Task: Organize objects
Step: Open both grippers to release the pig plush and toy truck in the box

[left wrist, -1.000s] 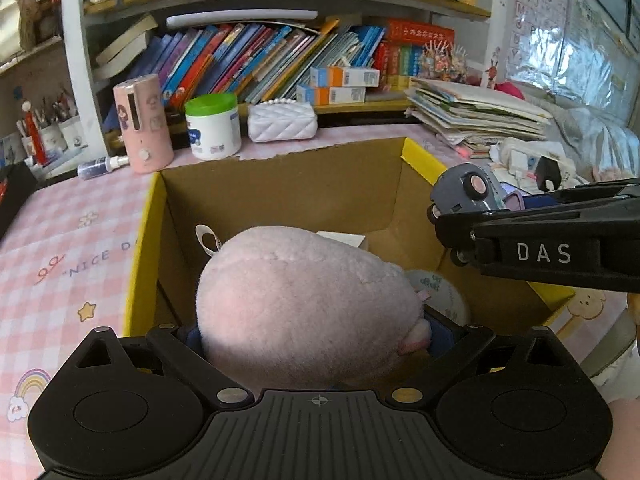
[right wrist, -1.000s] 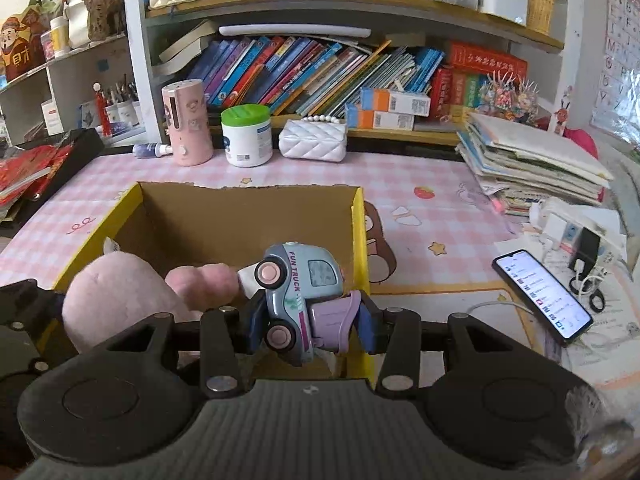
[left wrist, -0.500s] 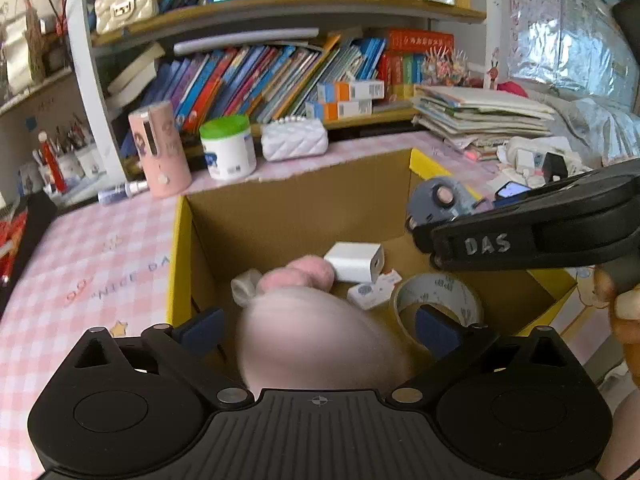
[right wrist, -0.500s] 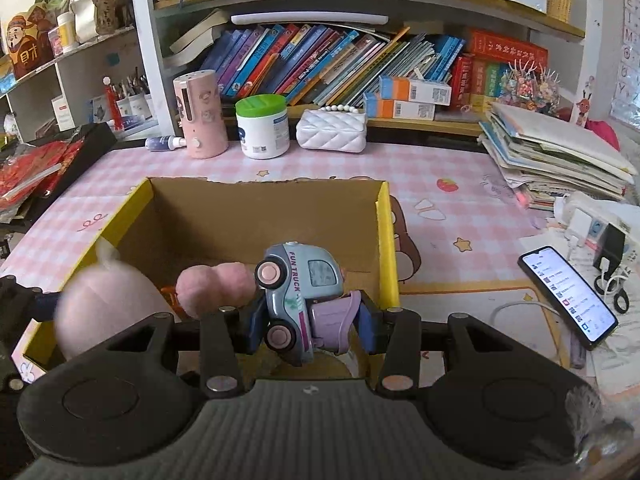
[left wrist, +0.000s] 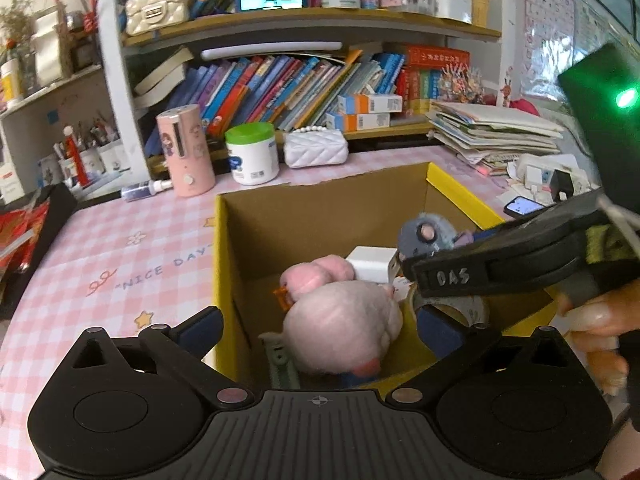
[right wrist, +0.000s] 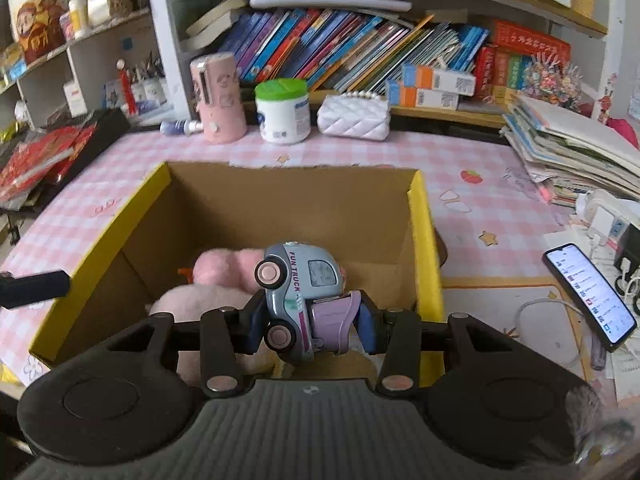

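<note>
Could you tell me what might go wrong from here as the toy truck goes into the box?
The right gripper clamps the toy truck tilted, above the pink plush; released here, it may roll off it. The left gripper, jaws open, hangs over the cardboard box too, so the two could collide.

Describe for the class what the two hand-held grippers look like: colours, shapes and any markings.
The left hand-held gripper has a black ribbed plastic body with two round discs, silver screws, a small crosshair mark and dark blue finger pads. The right hand-held gripper is built the same way; in the left view its black side bears handwritten white letters "DAS", with a green light on the dark unit behind it.
</note>
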`<action>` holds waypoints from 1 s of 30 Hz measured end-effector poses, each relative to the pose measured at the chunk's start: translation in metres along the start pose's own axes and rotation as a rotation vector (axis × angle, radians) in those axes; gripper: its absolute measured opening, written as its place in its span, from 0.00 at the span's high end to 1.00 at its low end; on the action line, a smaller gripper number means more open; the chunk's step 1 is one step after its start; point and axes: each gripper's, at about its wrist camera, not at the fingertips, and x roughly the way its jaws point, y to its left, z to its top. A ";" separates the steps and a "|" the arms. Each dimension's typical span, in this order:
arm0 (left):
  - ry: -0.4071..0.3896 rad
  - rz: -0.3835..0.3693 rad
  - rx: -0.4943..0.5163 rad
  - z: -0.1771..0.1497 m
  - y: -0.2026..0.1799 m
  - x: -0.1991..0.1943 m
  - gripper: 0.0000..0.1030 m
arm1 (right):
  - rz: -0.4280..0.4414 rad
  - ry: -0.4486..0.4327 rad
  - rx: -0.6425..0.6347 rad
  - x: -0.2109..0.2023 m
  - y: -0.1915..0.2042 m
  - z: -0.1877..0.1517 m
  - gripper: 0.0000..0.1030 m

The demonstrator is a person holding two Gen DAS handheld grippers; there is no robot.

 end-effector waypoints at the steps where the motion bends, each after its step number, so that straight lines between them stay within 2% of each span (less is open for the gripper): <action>1: 0.001 0.003 -0.008 -0.002 0.003 -0.002 0.00 | 0.001 0.016 -0.009 0.003 0.002 -0.001 0.59; 6: 0.003 0.025 -0.038 -0.011 0.016 -0.015 0.00 | -0.002 0.095 -0.040 0.017 0.012 -0.010 0.59; 10: -0.006 0.031 -0.060 -0.016 0.028 -0.024 0.00 | -0.014 0.119 -0.025 0.020 0.017 -0.017 0.59; 14: -0.019 0.041 -0.077 -0.023 0.040 -0.035 0.00 | -0.037 0.085 0.011 0.007 0.022 -0.017 0.54; 19: -0.018 0.070 -0.086 -0.032 0.057 -0.052 0.00 | -0.079 0.000 0.065 -0.024 0.032 -0.018 0.50; 24: -0.027 0.100 -0.091 -0.045 0.078 -0.074 0.00 | -0.132 -0.102 0.114 -0.062 0.056 -0.029 0.38; 30: -0.024 0.124 -0.103 -0.065 0.101 -0.098 0.00 | -0.171 -0.156 0.169 -0.094 0.091 -0.053 0.24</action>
